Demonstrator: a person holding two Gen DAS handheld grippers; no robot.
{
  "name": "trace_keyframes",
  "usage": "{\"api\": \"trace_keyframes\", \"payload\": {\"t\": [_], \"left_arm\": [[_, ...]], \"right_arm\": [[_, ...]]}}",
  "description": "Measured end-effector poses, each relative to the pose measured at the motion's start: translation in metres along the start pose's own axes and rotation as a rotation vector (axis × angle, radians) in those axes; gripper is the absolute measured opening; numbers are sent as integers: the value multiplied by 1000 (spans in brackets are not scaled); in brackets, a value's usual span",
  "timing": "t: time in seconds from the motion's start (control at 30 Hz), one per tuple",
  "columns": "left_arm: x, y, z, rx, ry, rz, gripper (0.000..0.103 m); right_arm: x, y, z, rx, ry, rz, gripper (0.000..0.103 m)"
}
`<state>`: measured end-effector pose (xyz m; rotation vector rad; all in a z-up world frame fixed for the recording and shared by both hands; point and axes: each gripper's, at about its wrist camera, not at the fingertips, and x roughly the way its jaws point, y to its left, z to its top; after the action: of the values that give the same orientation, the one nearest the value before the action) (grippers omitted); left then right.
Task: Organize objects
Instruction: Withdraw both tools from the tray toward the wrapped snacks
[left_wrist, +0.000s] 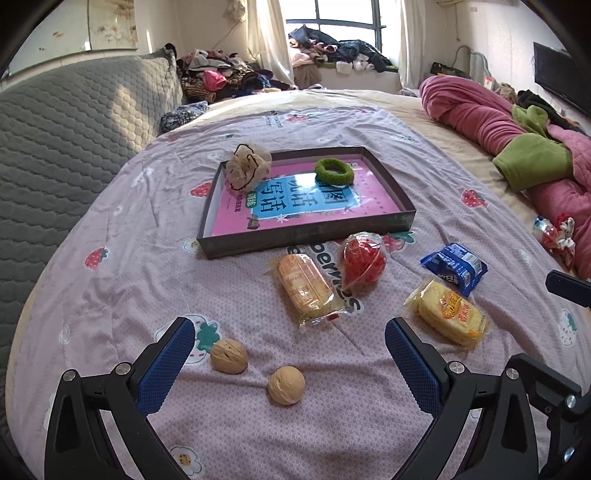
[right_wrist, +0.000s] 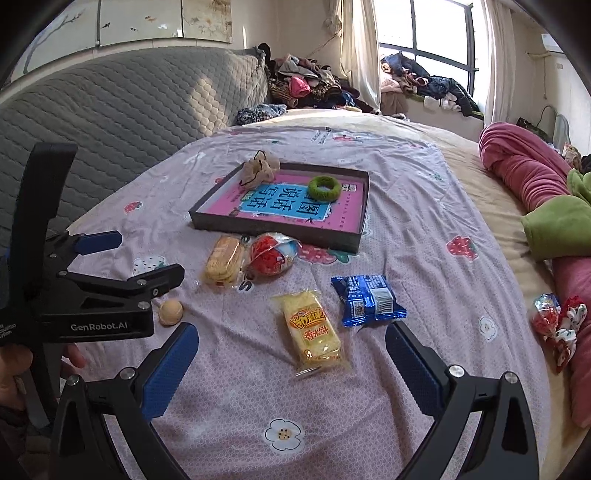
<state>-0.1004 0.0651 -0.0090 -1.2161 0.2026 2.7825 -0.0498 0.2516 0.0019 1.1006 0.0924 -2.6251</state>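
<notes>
Left gripper (left_wrist: 290, 349): jaws spread wide, nothing held; two walnuts (left_wrist: 229, 356) seen on bedspread (left_wrist: 110, 295) between fingers, untouched. Tray (left_wrist: 306, 236) located mid-bedspread, scrunchies inside. Snack packets (right_wrist: 312, 328) laid along tray's near edge. Right gripper (right_wrist: 291, 354): jaws wide, empty, over yellow packet. One walnut partly hidden in right view.

Bare sheet (left_wrist: 110, 295) lies open on the near left. Two walnuts (left_wrist: 229, 356) sit between the left gripper (left_wrist: 290, 360)'s spread jaws. Ahead, wrapped snacks (left_wrist: 306, 290) crowd the way to the shallow box (left_wrist: 303, 240). A yellow packet (right_wrist: 314, 332) lies between the right gripper (right_wrist: 291, 365)'s open fingers.
</notes>
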Motion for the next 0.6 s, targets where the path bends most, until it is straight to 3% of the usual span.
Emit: {"api": "trace_keyframes", "payload": {"t": [0.6], "left_arm": [[43,-3,7,3,70,6,103]], "right_arm": [[30,-5,-3,10,42,-13,102]]}}
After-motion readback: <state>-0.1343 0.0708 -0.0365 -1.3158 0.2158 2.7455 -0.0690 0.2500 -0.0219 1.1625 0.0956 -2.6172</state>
